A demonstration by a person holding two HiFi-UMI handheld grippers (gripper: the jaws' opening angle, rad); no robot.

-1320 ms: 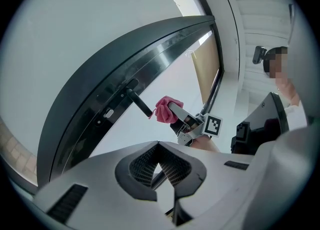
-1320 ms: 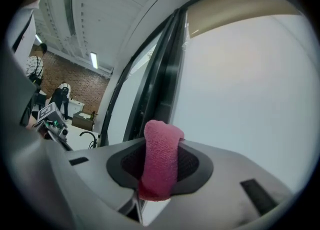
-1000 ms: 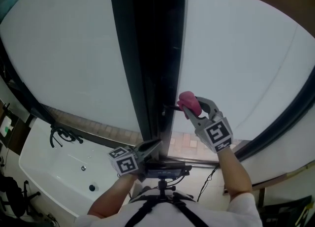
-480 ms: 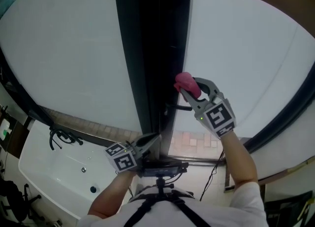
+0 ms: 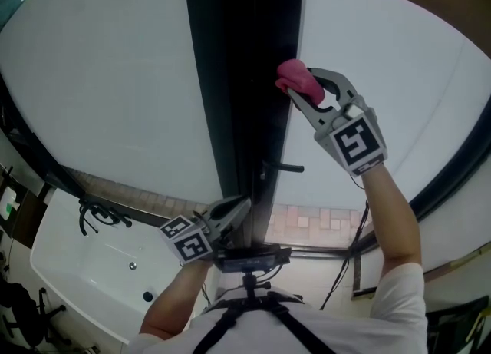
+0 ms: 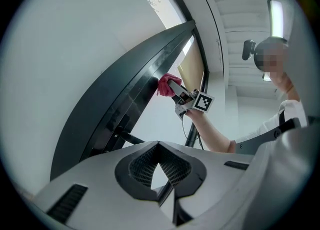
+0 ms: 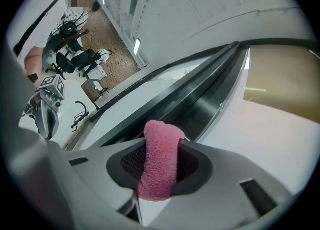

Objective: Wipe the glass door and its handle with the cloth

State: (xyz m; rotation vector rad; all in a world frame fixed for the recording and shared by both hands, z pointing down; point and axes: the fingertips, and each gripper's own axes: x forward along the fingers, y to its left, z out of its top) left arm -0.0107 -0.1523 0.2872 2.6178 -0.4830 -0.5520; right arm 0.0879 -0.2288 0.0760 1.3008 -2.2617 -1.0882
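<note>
A dark door frame [image 5: 242, 76] runs up the middle of the head view, with pale glass [image 5: 399, 61] to its right. My right gripper [image 5: 301, 84] is raised and shut on a pink cloth [image 5: 292, 76], which presses against the frame's right edge. The black door handle [image 5: 282, 167] juts out well below it. In the right gripper view the rolled cloth [image 7: 161, 161] stands clamped between the jaws. My left gripper [image 5: 230, 218] hangs low near the frame's foot, jaws together and empty. From the left gripper view I see its tips [image 6: 159, 145] meet, with the cloth [image 6: 166, 84] and handle [image 6: 125, 136] beyond.
A white tub-like surface [image 5: 92, 268] with a black cable [image 5: 96, 210] lies low on the left. A black camera mount [image 5: 249, 259] sits at the person's chest. A cord [image 5: 337, 276] dangles by the door's foot. Black chairs [image 7: 75, 59] stand on the far floor.
My right gripper has carried the pink cloth upward along the frame edge, from handle height to well above it. The left gripper has barely shifted.
</note>
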